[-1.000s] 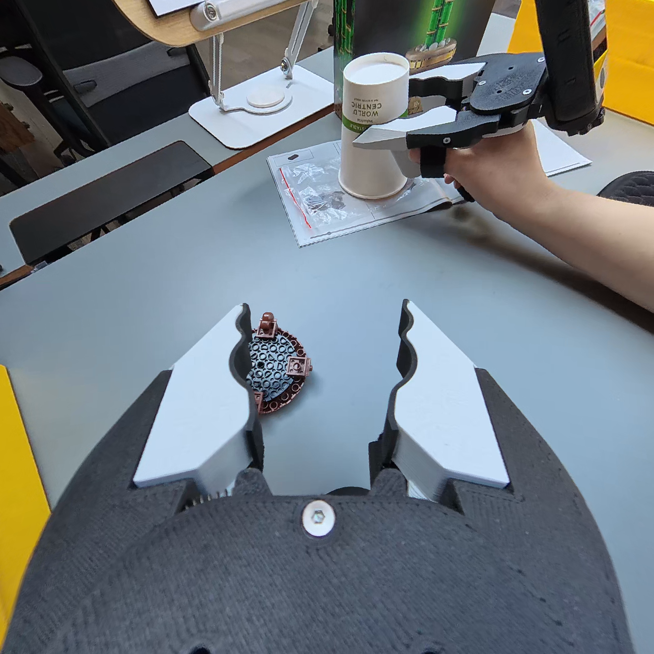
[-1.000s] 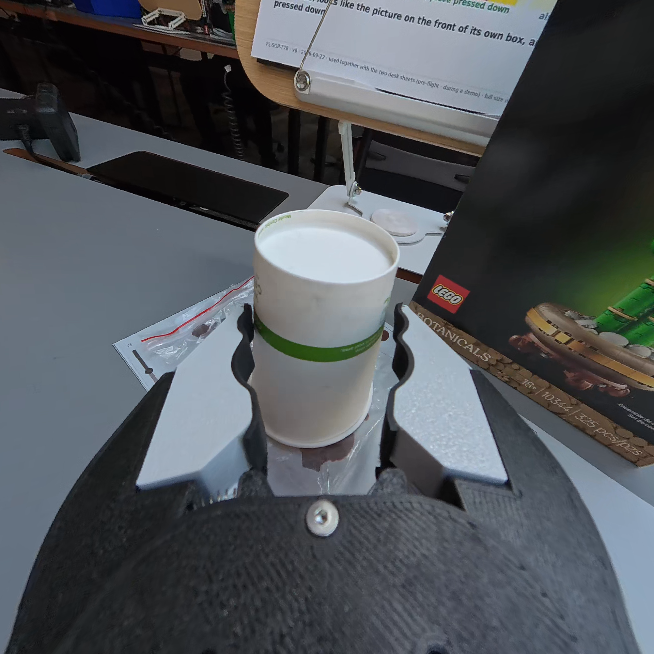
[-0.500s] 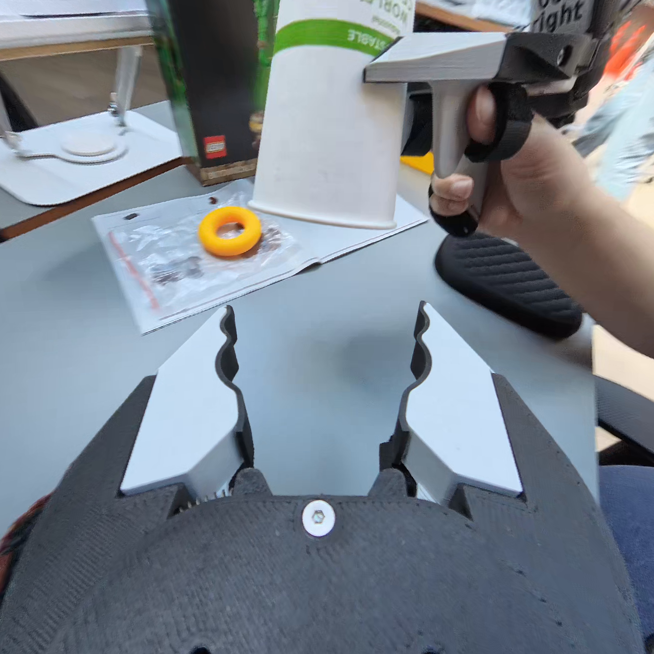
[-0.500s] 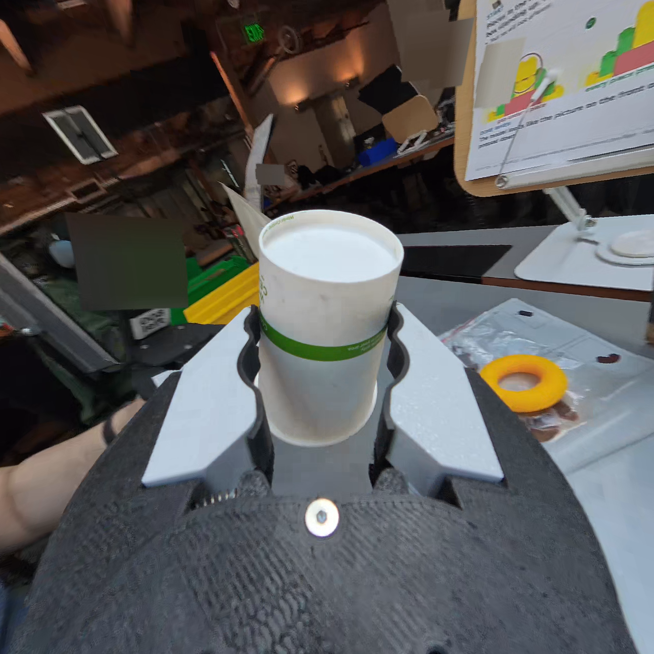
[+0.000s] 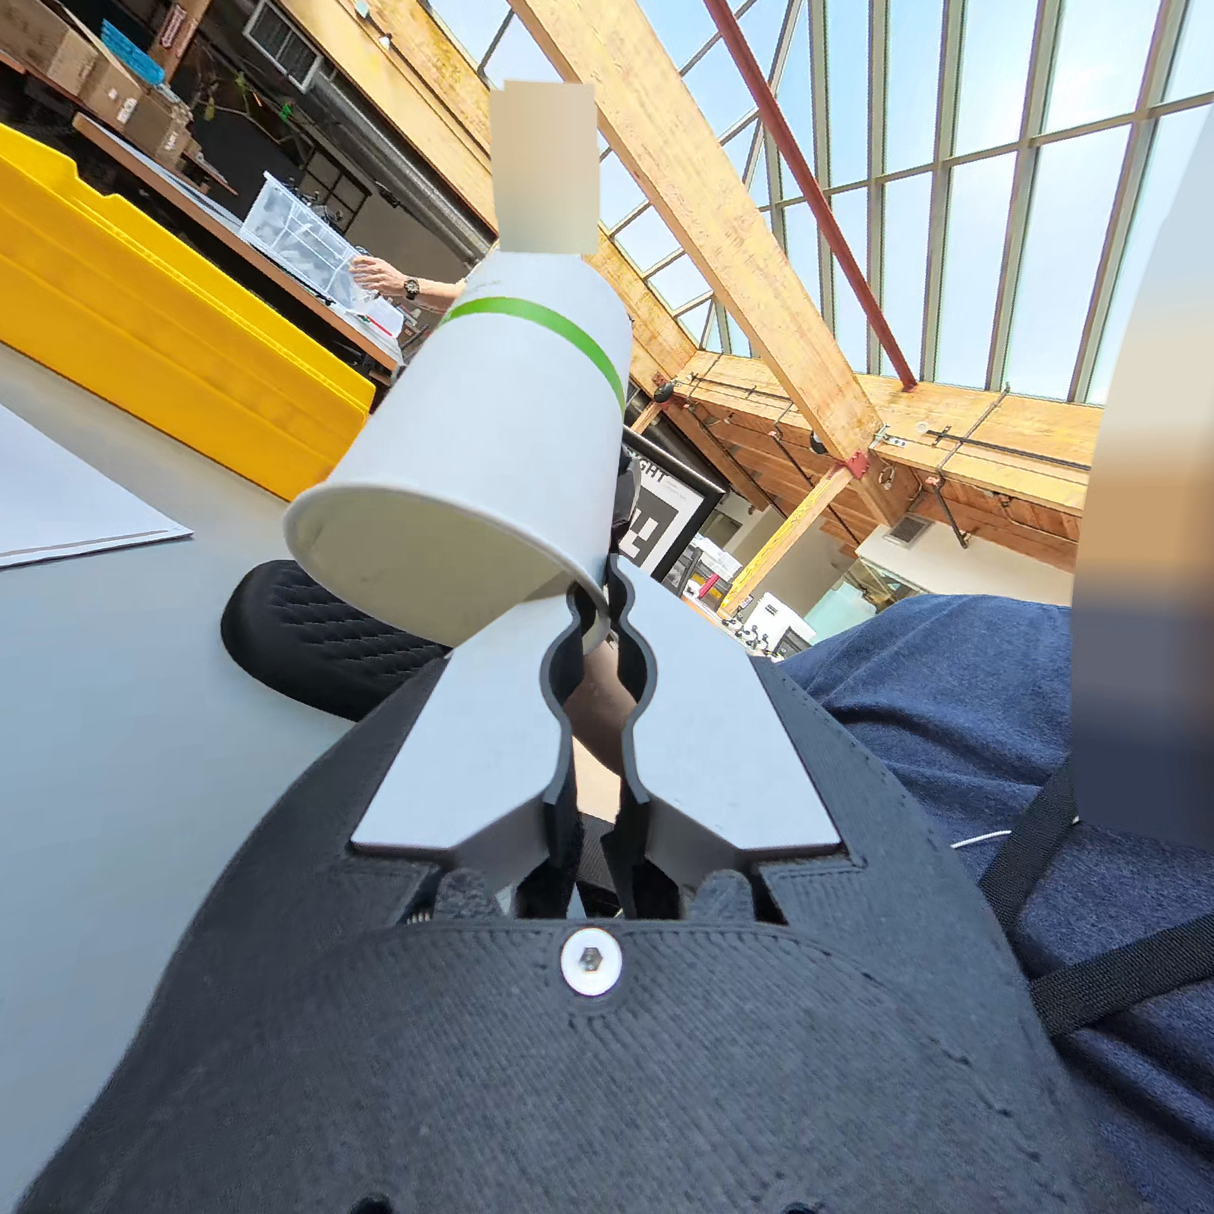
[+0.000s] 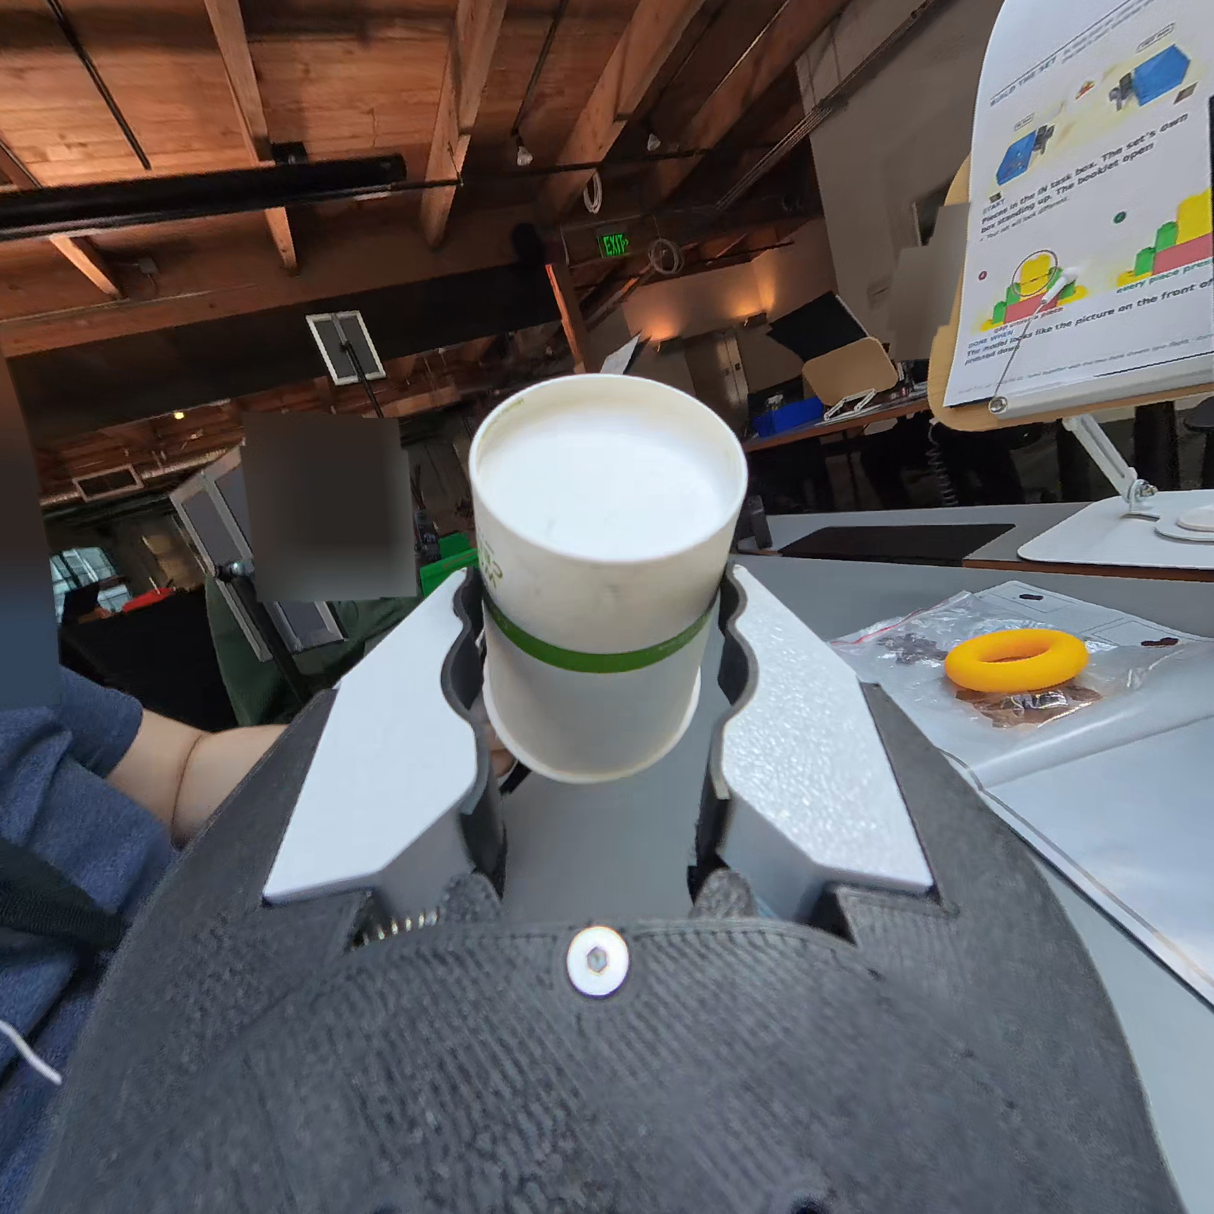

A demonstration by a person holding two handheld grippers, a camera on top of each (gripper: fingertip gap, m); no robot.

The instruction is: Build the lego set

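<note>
A white paper cup with a green band (image 6: 604,558) is held upside down above the grey table, its flat base towards the right wrist camera. My right gripper (image 6: 598,611) is shut on its sides at the band. In the left wrist view the cup (image 5: 486,447) is tilted, its open mouth facing down and left. My left gripper (image 5: 607,581) is shut on the cup's rim, with one finger under the mouth. A yellow ring (image 6: 1015,660) lies on a clear bag of small brown lego pieces (image 6: 1025,699), on the open booklet (image 6: 1084,788).
A yellow bin (image 5: 164,341) and a black perforated pad (image 5: 315,630) sit on the table behind the cup. A clipboard stand with an instruction sheet (image 6: 1084,230) and a black mat (image 6: 887,542) are at the back. A person's blue clothing (image 5: 952,722) is close on the right. Across from one pair of fingers to the other is roughly 6 cm.
My right gripper lifted the cup off the booklet, uncovering the yellow ring. My left gripper swung up and right, away from the round lego base, and closed on the cup's rim.
</note>
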